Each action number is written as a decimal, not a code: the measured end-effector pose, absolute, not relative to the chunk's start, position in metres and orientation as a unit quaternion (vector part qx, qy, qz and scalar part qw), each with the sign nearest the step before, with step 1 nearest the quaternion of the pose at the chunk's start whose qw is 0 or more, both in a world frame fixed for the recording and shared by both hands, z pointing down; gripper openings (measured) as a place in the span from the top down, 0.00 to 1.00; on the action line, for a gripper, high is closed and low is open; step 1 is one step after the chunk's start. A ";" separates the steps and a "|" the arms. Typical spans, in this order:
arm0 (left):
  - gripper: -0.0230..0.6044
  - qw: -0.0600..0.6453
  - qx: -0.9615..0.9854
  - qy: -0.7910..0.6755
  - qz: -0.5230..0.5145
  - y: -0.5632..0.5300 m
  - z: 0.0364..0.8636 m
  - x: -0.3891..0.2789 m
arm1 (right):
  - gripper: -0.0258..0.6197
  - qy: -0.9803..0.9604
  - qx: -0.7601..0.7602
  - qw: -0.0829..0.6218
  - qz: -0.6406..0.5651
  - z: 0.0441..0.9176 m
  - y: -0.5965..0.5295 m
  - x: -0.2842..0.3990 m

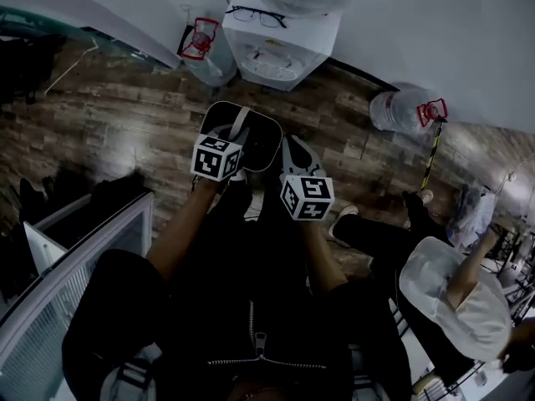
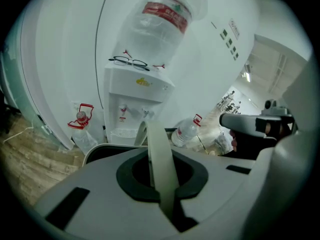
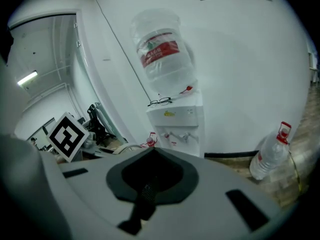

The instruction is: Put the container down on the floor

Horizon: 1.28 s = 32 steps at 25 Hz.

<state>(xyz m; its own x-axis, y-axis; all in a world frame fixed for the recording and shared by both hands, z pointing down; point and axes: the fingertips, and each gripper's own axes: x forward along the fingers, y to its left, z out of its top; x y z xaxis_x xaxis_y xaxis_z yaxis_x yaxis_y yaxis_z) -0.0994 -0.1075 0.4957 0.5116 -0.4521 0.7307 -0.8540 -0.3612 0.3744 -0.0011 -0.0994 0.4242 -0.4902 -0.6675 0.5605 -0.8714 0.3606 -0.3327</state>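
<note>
Head view first: where is the black, round-cornered container with the pale rim (image 1: 261,143) seen?

It is seen over the brown wood-plank floor (image 1: 109,115), in front of the white plastic water dispenser (image 1: 280,40). It is at the tip of the left hand-held gripper (image 1: 236,132). Whether it touches the floor cannot be told.

How is it held?

In the left gripper view, a flat cream strap (image 2: 159,159), smooth and matt, is clamped upright between the jaws of the left hand-held gripper (image 2: 160,171). The container's curved rim (image 2: 100,150) is shown just beyond them.

And the right hand-held gripper (image 1: 294,153)?

It is placed just beside the container's right edge. In the right gripper view its jaws (image 3: 145,194) are drawn together with nothing seen between them. A dark ribbed pad is shown in the grey moulded mouth.
</note>
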 end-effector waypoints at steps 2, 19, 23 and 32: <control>0.94 0.385 0.777 -0.422 0.265 -0.117 0.508 -0.094 | 0.95 -0.806 0.478 0.170 0.304 0.433 -0.110 0.006; 0.94 0.448 0.724 -0.445 0.276 -0.177 0.696 -0.056 | 0.95 -0.790 0.485 0.183 0.327 0.534 -0.158 0.060; 0.94 0.465 0.712 -0.447 0.279 -0.188 0.747 -0.054 | 0.94 -0.782 0.492 0.182 0.336 0.568 -0.161 0.067; 0.94 0.447 0.711 -0.444 0.312 -0.224 0.874 -0.036 | 0.95 -0.779 0.478 0.178 0.365 0.651 -0.157 0.069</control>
<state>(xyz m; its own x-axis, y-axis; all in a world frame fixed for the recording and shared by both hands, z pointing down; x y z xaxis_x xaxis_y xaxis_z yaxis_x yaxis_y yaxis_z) -0.0360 -0.2239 0.8737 0.4111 -0.3533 0.8403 -0.9104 -0.2066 0.3585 0.0688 -0.1574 0.6512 -0.4797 -0.6155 0.6253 -0.8745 0.2769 -0.3983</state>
